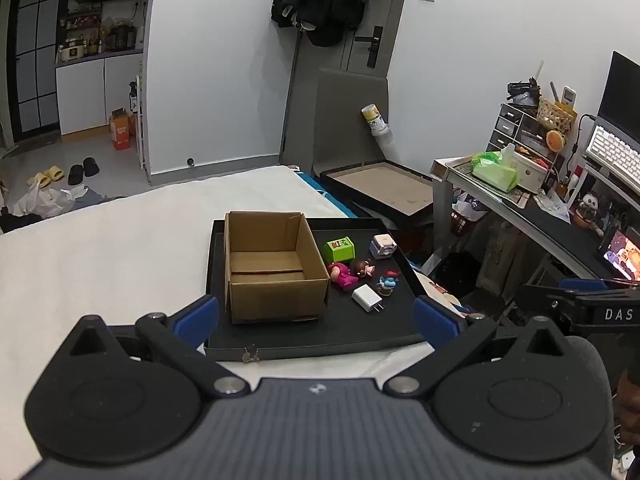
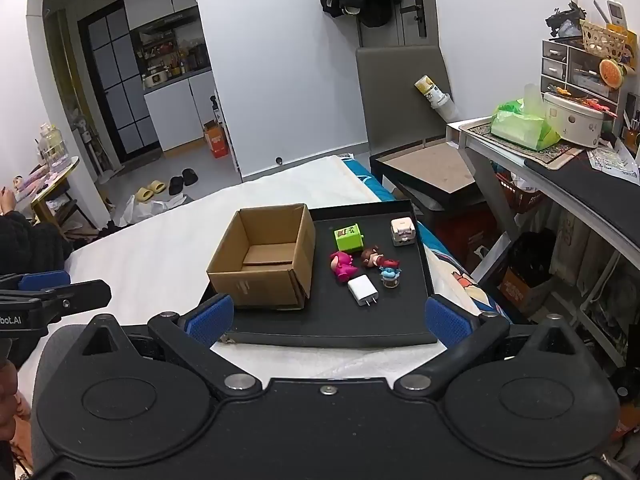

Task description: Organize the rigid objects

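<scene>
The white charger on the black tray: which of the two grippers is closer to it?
Right, slightly. The right gripper hovers open just short of the white charger; the left gripper hangs open behind the tray's near edge, in front of the cardboard box.

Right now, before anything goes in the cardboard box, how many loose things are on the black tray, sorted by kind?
Cube-shaped toys: 2, green cube and pale cube
Figurines: 3, pink figurine, brown-haired doll, blue figurine
Chargers: 1, white charger
Total: 6, all beside the cardboard box, which looks empty.
</scene>
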Demonstrator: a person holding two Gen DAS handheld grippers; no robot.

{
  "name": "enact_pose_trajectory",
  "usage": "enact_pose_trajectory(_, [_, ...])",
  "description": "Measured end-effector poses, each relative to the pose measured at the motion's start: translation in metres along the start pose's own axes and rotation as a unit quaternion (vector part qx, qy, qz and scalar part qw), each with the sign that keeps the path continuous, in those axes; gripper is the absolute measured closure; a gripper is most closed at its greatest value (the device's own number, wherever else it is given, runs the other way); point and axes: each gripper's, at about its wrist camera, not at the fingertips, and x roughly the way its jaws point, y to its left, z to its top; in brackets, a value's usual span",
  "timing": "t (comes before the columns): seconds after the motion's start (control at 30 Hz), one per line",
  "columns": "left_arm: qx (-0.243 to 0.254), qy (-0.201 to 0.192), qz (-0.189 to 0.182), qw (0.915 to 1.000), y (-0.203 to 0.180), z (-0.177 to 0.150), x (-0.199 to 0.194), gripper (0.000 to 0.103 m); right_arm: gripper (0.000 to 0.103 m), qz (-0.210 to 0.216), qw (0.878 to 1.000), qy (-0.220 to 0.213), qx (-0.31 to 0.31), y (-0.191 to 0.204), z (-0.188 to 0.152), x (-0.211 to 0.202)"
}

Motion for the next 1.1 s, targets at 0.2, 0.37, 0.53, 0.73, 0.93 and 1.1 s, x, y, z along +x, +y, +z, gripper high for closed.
enact_pose_trajectory(0.2, [-0.001, -0.001, 0.001, 1.0, 0.0015, 0.0023, -0.0041, 0.0, 0.0, 0.002, 1.0, 0.003, 0.0, 0.0002, -0.0011, 0.0016])
enact_pose_trajectory(0.37, [-0.006, 0.006, 0.006, 0.9999, 0.001, 0.0043, 0.0003, 0.0, 0.0, 0.009, 1.0, -0.003, 0.001, 0.004, -0.0013, -0.0011])
enact_pose_trajectory(0.53, [-0.008, 0.001, 0.005, 0.9999, 0.0032, -0.0012, 0.0026, 0.0, 0.0, 0.01, 1.0, 0.0, -0.001, 0.0023, -0.0026, 0.0026])
enact_pose_trajectory(0.73, [-0.009, -0.001, 0.006, 0.9999, 0.0032, -0.0012, 0.001, 0.0, 0.0, 0.008, 1.0, 0.001, -0.004, 0.0036, -0.0033, 0.0046])
enact_pose_trajectory(0.93, [-0.008, 0.0, 0.003, 1.0, 0.0045, -0.0005, 0.0009, 0.0, 0.0, 0.006, 1.0, 0.0, -0.005, 0.0049, -0.0037, 0.0042])
enact_pose_trajectory(1.1, [-0.007, -0.001, 0.003, 1.0, 0.0029, 0.0005, -0.0006, 0.0, 0.0, 0.006, 1.0, -0.001, -0.006, 0.0049, -0.002, 0.0014])
